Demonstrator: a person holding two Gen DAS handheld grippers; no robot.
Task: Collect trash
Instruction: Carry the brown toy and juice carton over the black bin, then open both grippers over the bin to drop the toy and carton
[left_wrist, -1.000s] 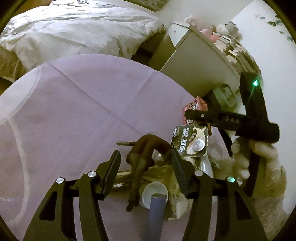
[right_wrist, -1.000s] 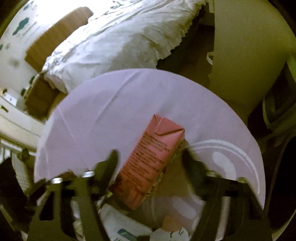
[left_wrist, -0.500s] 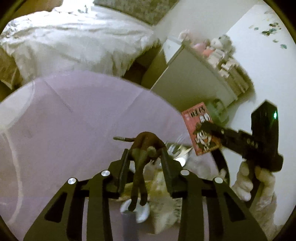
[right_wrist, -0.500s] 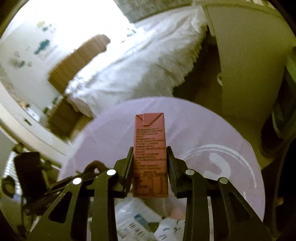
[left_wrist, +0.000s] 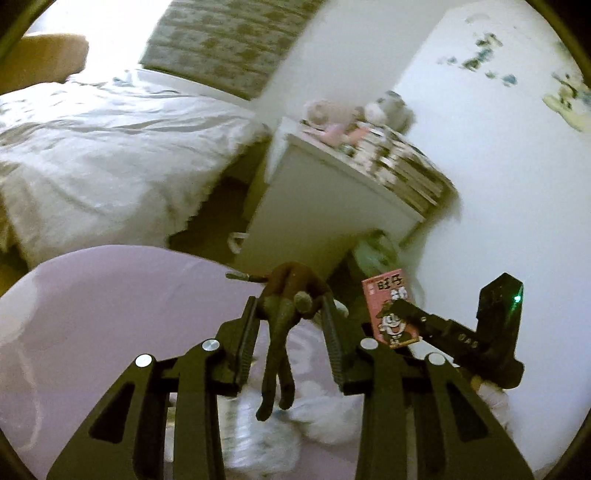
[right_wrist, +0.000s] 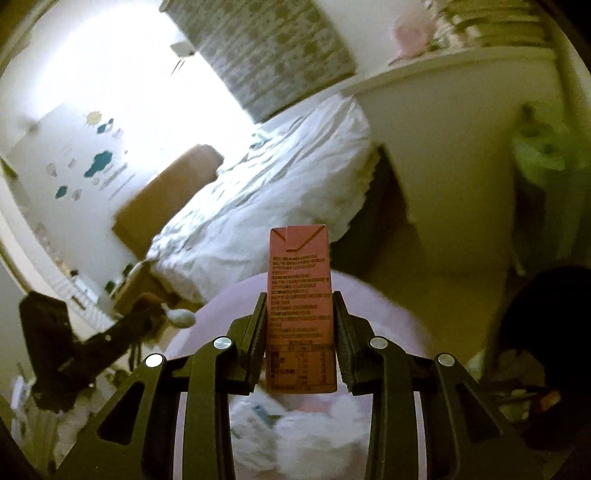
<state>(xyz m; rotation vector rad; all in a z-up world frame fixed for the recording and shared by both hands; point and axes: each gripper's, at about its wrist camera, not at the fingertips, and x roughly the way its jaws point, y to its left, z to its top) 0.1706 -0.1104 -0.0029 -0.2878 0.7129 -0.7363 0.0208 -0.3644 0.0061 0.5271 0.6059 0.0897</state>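
My left gripper (left_wrist: 291, 314) is shut on a brown banana peel (left_wrist: 284, 332), whose strips dangle below the fingers, lifted above the lilac round rug (left_wrist: 110, 314). My right gripper (right_wrist: 300, 317) is shut on a pink drink carton (right_wrist: 300, 310) held upright in the air. From the left wrist view that same carton (left_wrist: 389, 314) shows at the right in the right gripper (left_wrist: 402, 314). From the right wrist view, the left gripper (right_wrist: 147, 317) shows at the lower left with the peel. Blurred white wrappers and tissue (left_wrist: 280, 432) lie on the rug below.
A bed with white covers (left_wrist: 92, 155) stands behind the rug. A white cabinet (left_wrist: 325, 206) carries stacked books and soft toys. A green bin (right_wrist: 546, 184) sits beside the cabinet. A dark bag (right_wrist: 546, 339) is at the right edge.
Both grippers closed, the left on the banana peel, the right on the pink carton, and lifted them off the rug. The trash pile has dropped lower in both views.
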